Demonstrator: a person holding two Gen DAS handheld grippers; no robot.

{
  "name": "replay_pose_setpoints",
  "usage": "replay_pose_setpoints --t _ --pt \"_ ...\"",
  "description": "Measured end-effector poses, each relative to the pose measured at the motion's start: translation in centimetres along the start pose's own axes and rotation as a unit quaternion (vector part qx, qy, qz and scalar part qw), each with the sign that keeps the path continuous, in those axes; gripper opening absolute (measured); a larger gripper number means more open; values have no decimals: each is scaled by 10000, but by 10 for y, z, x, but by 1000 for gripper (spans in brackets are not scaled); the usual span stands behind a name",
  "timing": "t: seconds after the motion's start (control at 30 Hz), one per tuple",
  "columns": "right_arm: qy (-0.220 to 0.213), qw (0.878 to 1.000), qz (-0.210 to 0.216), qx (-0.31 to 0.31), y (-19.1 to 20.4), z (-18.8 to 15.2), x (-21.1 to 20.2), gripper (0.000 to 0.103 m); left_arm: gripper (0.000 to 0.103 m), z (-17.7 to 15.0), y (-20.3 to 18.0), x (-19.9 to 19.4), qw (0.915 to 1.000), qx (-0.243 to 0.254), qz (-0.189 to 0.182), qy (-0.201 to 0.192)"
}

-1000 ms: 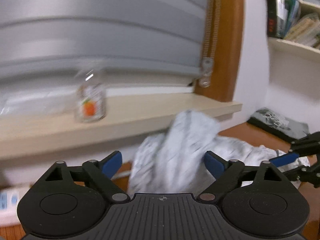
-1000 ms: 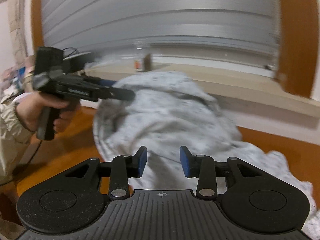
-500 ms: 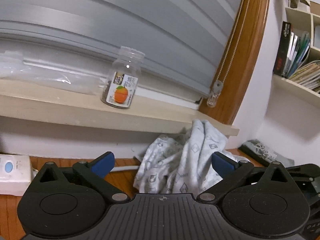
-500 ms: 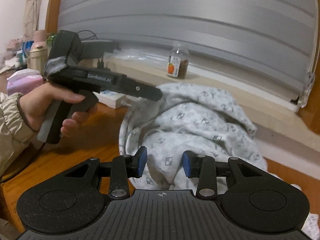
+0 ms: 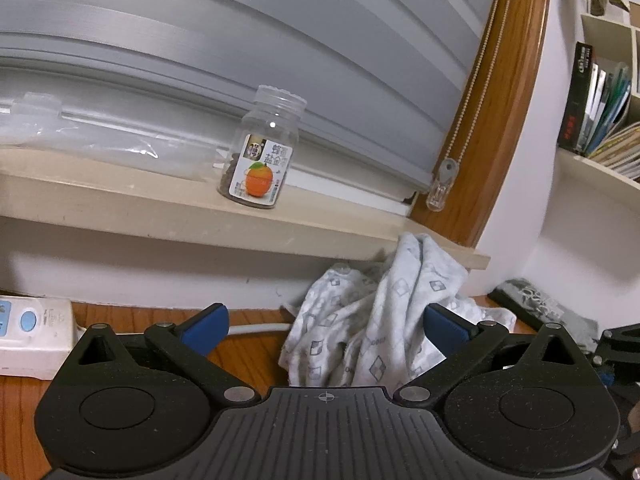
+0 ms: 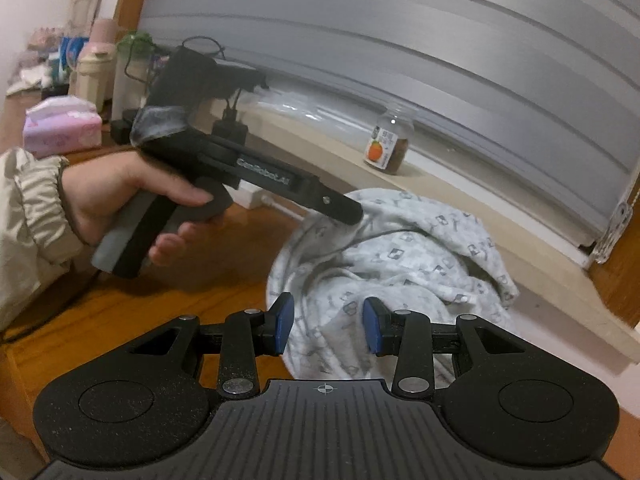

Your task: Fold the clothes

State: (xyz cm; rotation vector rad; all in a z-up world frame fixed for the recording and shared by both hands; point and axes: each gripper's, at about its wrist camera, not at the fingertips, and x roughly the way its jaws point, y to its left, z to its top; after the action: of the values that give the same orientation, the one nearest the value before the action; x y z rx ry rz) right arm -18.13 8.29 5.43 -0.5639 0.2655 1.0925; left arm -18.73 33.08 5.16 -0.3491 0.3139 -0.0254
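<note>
Crumpled garment (image 6: 400,264) heaped on wooden table (image 6: 168,304) under windowsill. My left gripper (image 5: 326,326) gapes wide just near of it, gripping nothing; my right gripper (image 6: 326,324) partly apart, cloth beyond, unpinched.

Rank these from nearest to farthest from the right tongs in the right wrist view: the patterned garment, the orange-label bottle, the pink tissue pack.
1. Patterned garment: just ahead of the right tongs.
2. Orange-label bottle: on the sill, ahead and right.
3. Pink tissue pack: far left, on the table.
</note>
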Motion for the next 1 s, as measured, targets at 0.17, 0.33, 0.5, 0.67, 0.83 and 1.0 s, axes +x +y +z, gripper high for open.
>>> replay_pose_setpoints --t 0.17,0.33,0.5,0.67,0.83,1.0 --pt "-122 9997 -180 111 -15 6 -12 38 103 -1 2 2 10000 -41 23 46" --pt "-295 9995 -60 117 -14 14 -23 38 103 -1 2 1 10000 -35 49 39" --pt "114 9986 476 -192 15 6 11 38 103 -1 3 0 10000 -31 73 31" --pt "617 9967 385 -358 24 -24 61 35 103 -1 3 -1 10000 -45 80 24" --pt "746 9959 299 -414 11 -32 69 10 103 -2 3 -1 10000 -53 53 41" --pt "516 9964 -15 -670 -9 -21 38 5 103 -1 4 -4 9999 -118 16 -6"
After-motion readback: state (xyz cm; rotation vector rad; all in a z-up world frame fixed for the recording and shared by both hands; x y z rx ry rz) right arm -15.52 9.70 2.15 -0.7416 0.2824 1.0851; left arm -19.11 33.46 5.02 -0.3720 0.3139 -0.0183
